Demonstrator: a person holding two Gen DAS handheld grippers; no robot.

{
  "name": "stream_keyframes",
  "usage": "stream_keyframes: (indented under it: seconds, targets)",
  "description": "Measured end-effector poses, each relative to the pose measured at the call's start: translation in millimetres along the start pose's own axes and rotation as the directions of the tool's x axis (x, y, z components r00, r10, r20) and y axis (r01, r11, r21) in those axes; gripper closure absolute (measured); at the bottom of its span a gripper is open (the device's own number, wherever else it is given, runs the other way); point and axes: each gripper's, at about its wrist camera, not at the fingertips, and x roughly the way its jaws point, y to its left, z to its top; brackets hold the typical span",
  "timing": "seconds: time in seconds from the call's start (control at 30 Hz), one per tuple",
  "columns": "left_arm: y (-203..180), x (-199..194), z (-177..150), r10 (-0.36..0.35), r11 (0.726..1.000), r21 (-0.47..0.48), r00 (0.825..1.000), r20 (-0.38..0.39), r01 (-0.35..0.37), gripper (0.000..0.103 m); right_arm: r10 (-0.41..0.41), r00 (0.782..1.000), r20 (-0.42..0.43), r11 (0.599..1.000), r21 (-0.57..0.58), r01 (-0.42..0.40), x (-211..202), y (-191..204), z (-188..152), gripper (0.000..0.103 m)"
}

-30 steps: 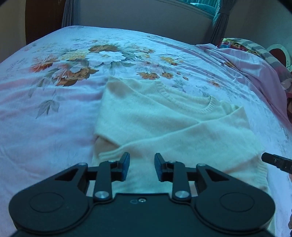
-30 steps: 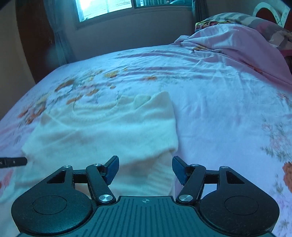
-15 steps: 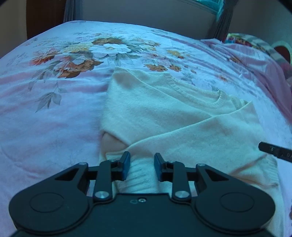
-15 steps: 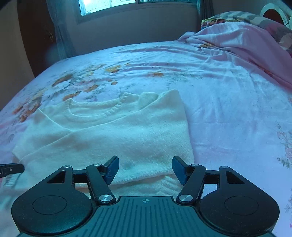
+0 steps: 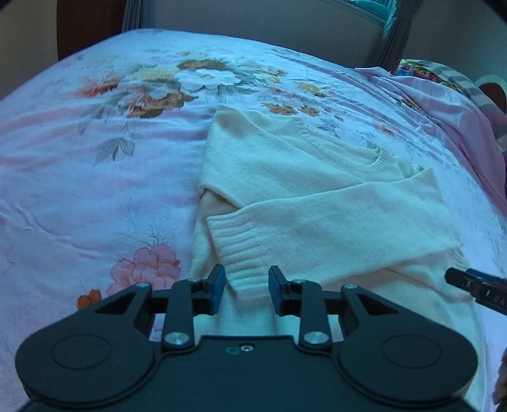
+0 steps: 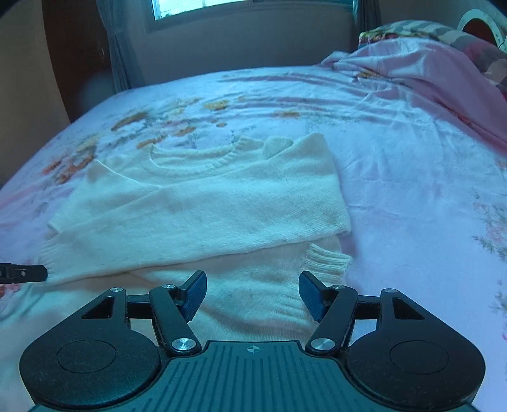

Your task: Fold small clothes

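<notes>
Pulled back from sweater (image 5: 317,202); left gripper (image 5: 246,290) narrowly parted, right gripper (image 6: 252,296) wide, both empty; sleeves crossed, body fold left.

Floral pink bedsheet (image 5: 95,177), window (image 6: 202,6) w/ curtain (image 6: 117,57), crumpled pink blanket (image 6: 427,73), beige wall (image 6: 253,41).

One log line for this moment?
sweater: sleeves folded across, on bed | left gripper: open | right gripper: open | hem fold pending

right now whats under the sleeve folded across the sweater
Under the folded sleeve lies the sweater body; a second ribbed cuff pokes out beneath it. The rest of that sleeve is covered.
</notes>
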Motion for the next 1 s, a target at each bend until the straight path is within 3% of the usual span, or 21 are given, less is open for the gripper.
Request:
stream_keyframes:
  seconds: [0.17,0.6,1.0]
  targets:
    - [-5.0,-14.0,-19.8,0.041,0.999,0.026,0.999,-0.030,-0.041,0.072,0.002,0.996,-0.086,0.999,-0.040,-0.006,-13.5,7.8,-29.1,0.039]
    - [9.2,-79.2,-82.9,0.070,0.995,0.075,0.997,-0.039,-0.067,0.069,-0.013,0.994,-0.107,1.000,0.004,0.013,-104.2,-8.4,-105.2,0.039]
    - [48.1,-123.6,-150.0,0.007,1.000,-0.010,0.997,-0.082,-0.008,0.066,0.008,0.989,-0.146,0.997,0.080,0.004,-157.8,-25.5,-163.4,0.039]
